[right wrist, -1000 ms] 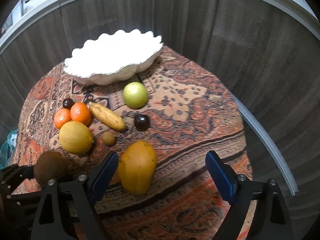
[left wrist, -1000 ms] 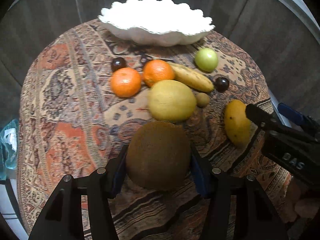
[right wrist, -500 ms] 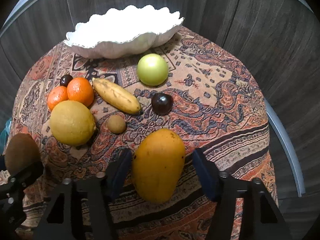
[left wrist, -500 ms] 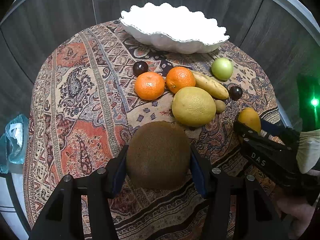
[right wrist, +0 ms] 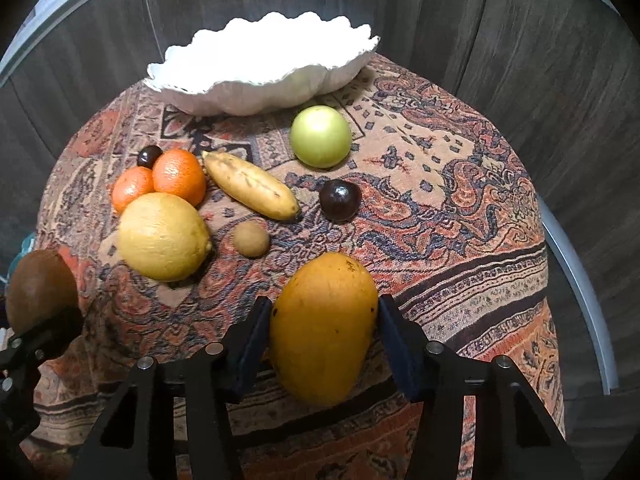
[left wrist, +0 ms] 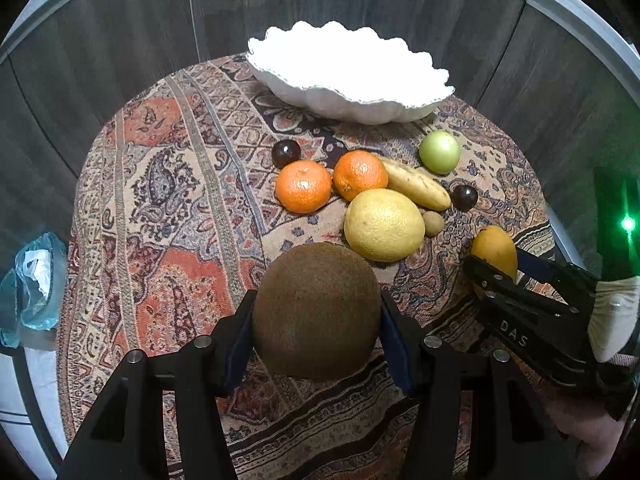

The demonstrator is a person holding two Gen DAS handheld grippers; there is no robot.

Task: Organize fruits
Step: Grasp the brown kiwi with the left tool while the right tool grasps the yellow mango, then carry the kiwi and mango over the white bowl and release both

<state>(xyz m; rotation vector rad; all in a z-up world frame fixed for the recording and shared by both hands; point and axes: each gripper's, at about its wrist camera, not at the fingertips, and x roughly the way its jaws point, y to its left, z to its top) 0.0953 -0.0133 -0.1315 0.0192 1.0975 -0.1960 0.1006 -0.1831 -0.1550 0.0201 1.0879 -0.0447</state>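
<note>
My left gripper (left wrist: 316,300) is shut on a large brown fuzzy kiwi (left wrist: 316,312), both blue pads pressed to its sides. My right gripper (right wrist: 324,304) is shut on a yellow-orange mango (right wrist: 324,328) near the table's front right, a pad against each flank. The left wrist view shows the mango (left wrist: 492,246) between those fingers too. A white scalloped bowl (left wrist: 348,92) stands empty at the back. On the patterned cloth between lie a big yellow citrus (right wrist: 162,236), two oranges (left wrist: 304,192), a banana (right wrist: 250,190), a green apple (right wrist: 320,136) and dark plums (right wrist: 340,200).
A small round brown fruit (right wrist: 251,239) lies beside the citrus. The round table drops off to dark wood floor on all sides. A blue plastic bag (left wrist: 32,284) sits off the left edge. A person's hand (left wrist: 592,432) holds the right gripper.
The right gripper's wide jaws came down around the mango and closed on its sides. The left gripper has kept its hold on the kiwi.
</note>
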